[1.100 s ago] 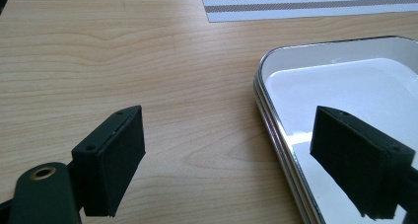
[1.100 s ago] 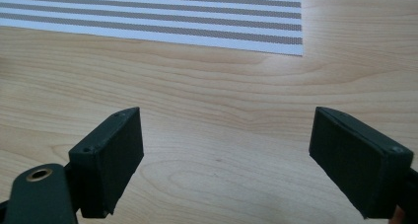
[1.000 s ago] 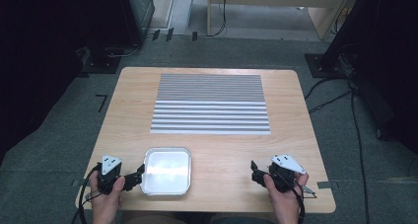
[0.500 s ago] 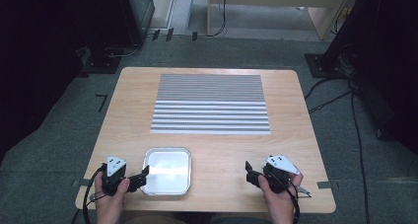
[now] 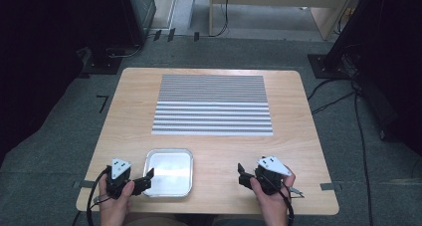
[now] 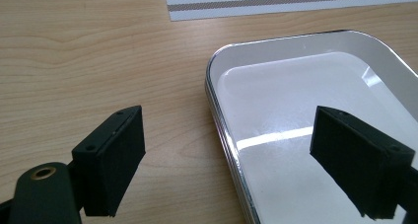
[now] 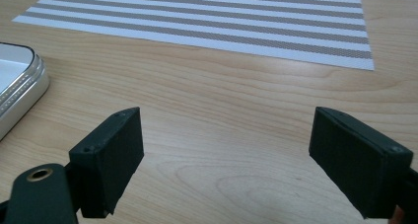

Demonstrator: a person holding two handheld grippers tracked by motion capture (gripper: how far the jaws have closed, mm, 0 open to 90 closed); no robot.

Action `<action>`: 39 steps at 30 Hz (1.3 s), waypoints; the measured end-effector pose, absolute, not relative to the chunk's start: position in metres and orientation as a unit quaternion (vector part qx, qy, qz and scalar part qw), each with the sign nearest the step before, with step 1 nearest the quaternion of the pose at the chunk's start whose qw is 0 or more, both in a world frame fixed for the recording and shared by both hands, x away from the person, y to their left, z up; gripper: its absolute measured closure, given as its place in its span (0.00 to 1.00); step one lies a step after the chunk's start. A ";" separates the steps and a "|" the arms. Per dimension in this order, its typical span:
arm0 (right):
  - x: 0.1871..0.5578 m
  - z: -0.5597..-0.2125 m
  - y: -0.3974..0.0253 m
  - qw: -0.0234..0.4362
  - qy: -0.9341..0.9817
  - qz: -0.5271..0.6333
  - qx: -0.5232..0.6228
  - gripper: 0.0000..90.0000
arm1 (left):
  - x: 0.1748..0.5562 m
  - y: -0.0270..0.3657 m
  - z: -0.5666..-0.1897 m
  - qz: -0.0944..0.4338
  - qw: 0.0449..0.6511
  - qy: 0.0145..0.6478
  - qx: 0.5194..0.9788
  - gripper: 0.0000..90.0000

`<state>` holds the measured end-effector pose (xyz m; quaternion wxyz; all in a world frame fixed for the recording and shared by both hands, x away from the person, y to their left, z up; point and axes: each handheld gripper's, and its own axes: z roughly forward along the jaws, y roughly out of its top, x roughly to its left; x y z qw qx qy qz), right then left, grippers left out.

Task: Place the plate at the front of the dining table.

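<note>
While both claws rest low on the bench (image 5: 219, 151):
Left claw (image 5: 145, 178): wide, straddling tray (image 5: 168, 172) rim.
Right claw (image 5: 242, 175): wide, empty.
Striped mat (image 5: 213, 105): beyond, unobstructed.

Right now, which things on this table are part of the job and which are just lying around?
In the job:
metal tray
left gripper, open, jaws astride the tray's rim
right gripper, open

Lying about:
striped mat
table

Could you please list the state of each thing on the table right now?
Tray: empty, flat on the table, one wall between the left tool's jaws, not yet gripped.
Mat: spread flat, nothing on it.
Left tool: open, straddling the tray's wall.
Right tool: open, holding nothing, over bare wood.
</note>
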<state>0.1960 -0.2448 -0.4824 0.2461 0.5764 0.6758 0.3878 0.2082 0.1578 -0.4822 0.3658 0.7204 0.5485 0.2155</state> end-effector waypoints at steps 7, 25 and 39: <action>0.198 -0.481 -0.233 0.243 0.682 0.391 0.569 0.15 | 0.207 0.154 -0.483 0.213 0.363 0.546 0.724 0.15; 0.200 -0.484 -0.182 0.247 0.671 0.393 0.578 0.28 | 0.205 0.146 -0.484 0.211 0.352 0.543 0.733 0.15; 0.196 -0.486 -0.155 0.240 0.670 0.423 0.560 0.56 | 0.205 0.146 -0.486 0.214 0.352 0.556 0.722 0.34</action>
